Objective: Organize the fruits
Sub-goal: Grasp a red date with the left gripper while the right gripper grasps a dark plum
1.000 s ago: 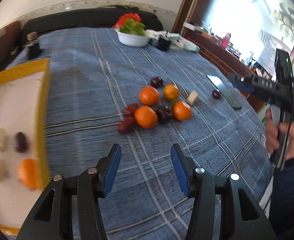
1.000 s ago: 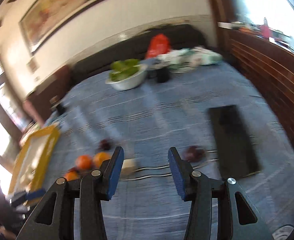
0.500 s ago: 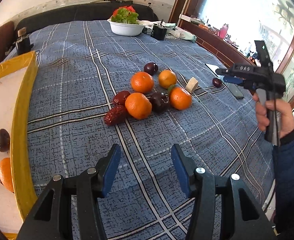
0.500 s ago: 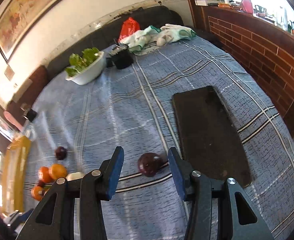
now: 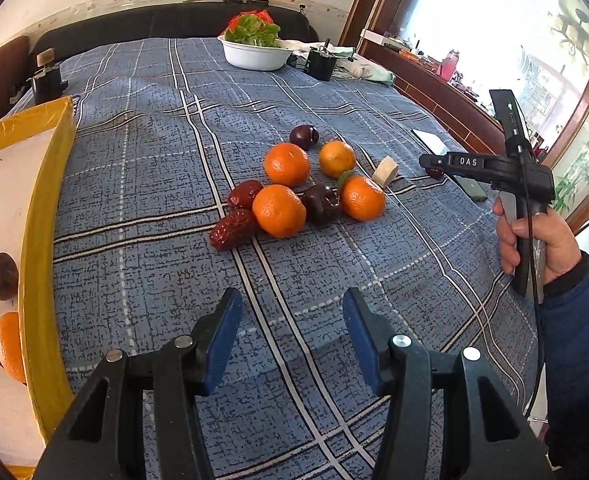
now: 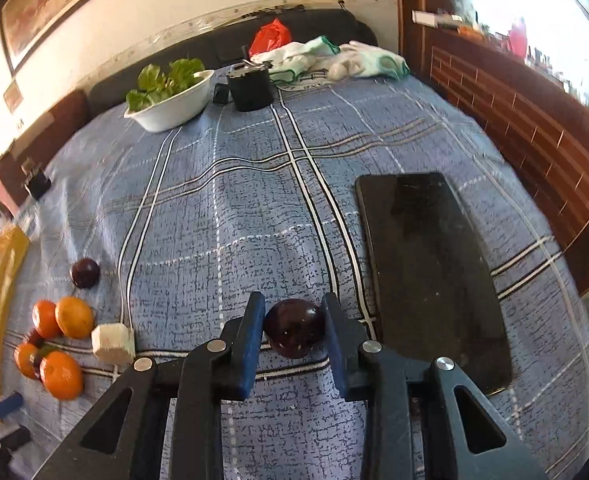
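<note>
The right tongs (image 6: 294, 320) have narrowed around a dark plum (image 6: 294, 328), their blue pads flanking it at 9 and 3 o'clock; whether the pads already press the skin or stand a hair off I cannot tell. The plum looks round, glossy and smooth, so I judge it could squirt forward toward 12 o'clock if the pads close below or behind its widest part, or roll on the soft blue plaid cloth (image 6: 254, 208) of the worktop. A black phone (image 6: 430, 264) lies just beside it at 3 o'clock, and a sideways nudge could knock into it. The left tongs (image 5: 290, 332) hang wide and empty; at their 12 o'clock sits the cluster of oranges (image 5: 279, 210), dark plums and red dates (image 5: 234, 230), and at 9 o'clock the yellow-rimmed tray (image 5: 40, 216) already holds an orange and a plum.
</note>
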A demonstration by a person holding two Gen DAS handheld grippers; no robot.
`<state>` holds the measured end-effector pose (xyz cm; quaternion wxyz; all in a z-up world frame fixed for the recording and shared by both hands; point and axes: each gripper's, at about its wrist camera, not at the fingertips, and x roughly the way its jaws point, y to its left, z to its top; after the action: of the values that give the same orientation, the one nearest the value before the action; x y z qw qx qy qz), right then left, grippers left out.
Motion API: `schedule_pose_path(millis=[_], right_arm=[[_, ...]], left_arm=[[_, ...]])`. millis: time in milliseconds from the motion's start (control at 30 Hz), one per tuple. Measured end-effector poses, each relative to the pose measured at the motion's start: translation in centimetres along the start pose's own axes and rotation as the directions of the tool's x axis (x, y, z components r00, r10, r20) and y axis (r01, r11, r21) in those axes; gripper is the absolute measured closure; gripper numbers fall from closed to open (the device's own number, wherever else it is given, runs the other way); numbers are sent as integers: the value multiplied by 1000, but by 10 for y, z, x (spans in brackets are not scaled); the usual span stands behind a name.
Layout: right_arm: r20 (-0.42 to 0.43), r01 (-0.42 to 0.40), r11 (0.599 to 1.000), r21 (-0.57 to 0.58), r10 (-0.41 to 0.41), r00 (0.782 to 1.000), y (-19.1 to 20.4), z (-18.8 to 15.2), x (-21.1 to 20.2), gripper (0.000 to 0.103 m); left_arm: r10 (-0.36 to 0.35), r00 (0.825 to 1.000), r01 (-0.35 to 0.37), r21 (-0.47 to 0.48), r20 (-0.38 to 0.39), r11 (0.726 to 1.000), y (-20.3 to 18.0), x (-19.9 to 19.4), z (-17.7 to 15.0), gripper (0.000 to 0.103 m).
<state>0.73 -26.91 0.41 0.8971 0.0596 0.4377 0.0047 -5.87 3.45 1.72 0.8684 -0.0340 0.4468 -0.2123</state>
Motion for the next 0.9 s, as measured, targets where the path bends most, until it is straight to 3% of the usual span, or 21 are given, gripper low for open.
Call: schedule_pose_path(millis=[67,267,400,567,633,800,900], right_arm=[[1,14,1000,-23,-14,1000,4,-1,-1,73],[30,-101,995,-7,101,994,20,2,-27,73],[107,-204,979,-32,206,973,51,17,-50,73],[157,-339,940,-32,340,927,80,22,-45,72],[164,-393,919,-24,392,905,80,16,-37,72],[137,-443,896,6,438,888,69,12,-24,72],[133,-454,891,9,449,884,66,10,-22,72]], left_arm=[[0,1000,0,-1,1,1000,0,0,0,51],[-4,1000,4,-13,9,1000,3,-2,1,51],[27,1000,-27,-20,7,999,4,-3,6,52],[103,995,-103,-4,16,995,4,-6,23,52],[144,990,-144,5,11,990,7,-2,31,55],[197,979,-195,37,-46,980,12,22,44,75],[196,979,-194,47,-52,980,13,28,48,75]])
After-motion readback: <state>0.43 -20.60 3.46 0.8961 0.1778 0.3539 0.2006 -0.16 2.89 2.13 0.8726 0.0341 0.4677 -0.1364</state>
